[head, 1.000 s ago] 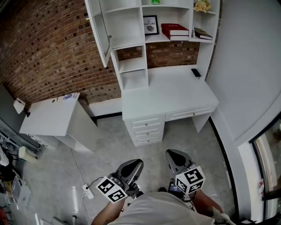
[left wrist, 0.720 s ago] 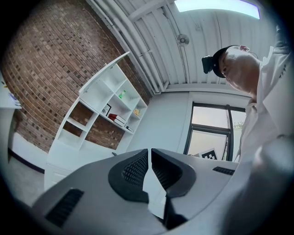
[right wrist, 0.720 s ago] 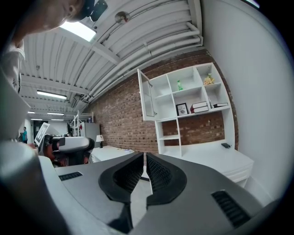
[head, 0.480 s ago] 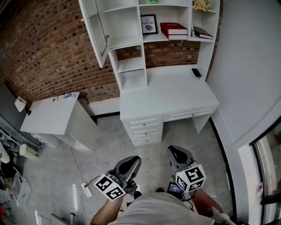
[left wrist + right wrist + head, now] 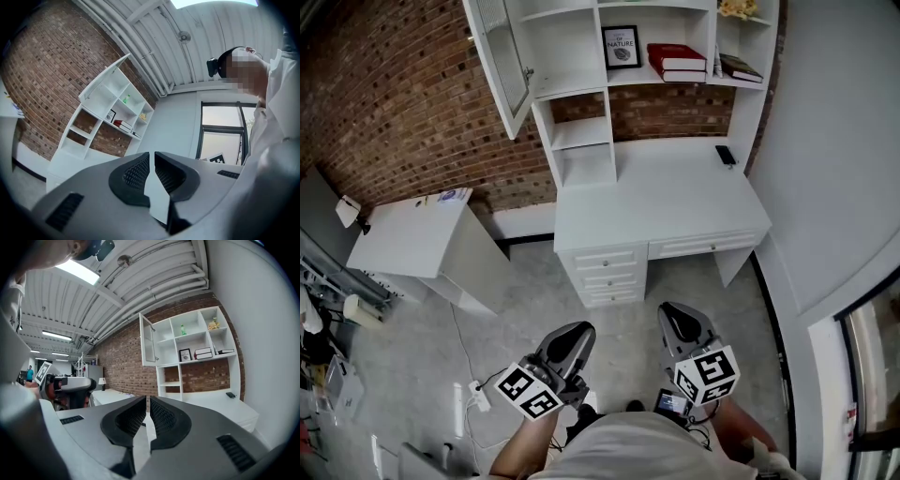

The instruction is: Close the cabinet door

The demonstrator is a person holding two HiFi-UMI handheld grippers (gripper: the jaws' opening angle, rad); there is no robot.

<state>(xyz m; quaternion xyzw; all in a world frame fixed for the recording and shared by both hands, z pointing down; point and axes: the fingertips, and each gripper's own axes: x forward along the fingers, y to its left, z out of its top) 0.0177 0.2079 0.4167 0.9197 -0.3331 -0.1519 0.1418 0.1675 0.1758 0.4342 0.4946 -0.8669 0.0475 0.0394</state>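
The white cabinet door (image 5: pixel 497 61) with a glass pane stands swung open at the upper left of the desk hutch (image 5: pixel 581 84). It also shows as the cabinet door (image 5: pixel 105 77) and the cabinet door (image 5: pixel 147 339) in the two gripper views. My left gripper (image 5: pixel 580 329) and right gripper (image 5: pixel 668 310) hang low over the floor, well short of the desk (image 5: pixel 656 202) and far below the door. The left gripper (image 5: pixel 152 154) is shut with nothing between its pads. The right gripper (image 5: pixel 147 399) is shut and empty too.
Shelves hold a framed picture (image 5: pixel 622 47) and red books (image 5: pixel 675 58). A small black device (image 5: pixel 727 155) lies on the desk, with drawers (image 5: pixel 605 277) below. A white side table (image 5: pixel 408 248) stands left by the brick wall. A power strip (image 5: pixel 478 394) and cable lie on the floor.
Both grippers have shifted a little with the person, the left one further left in the head view. The cabinet door stands open as before.
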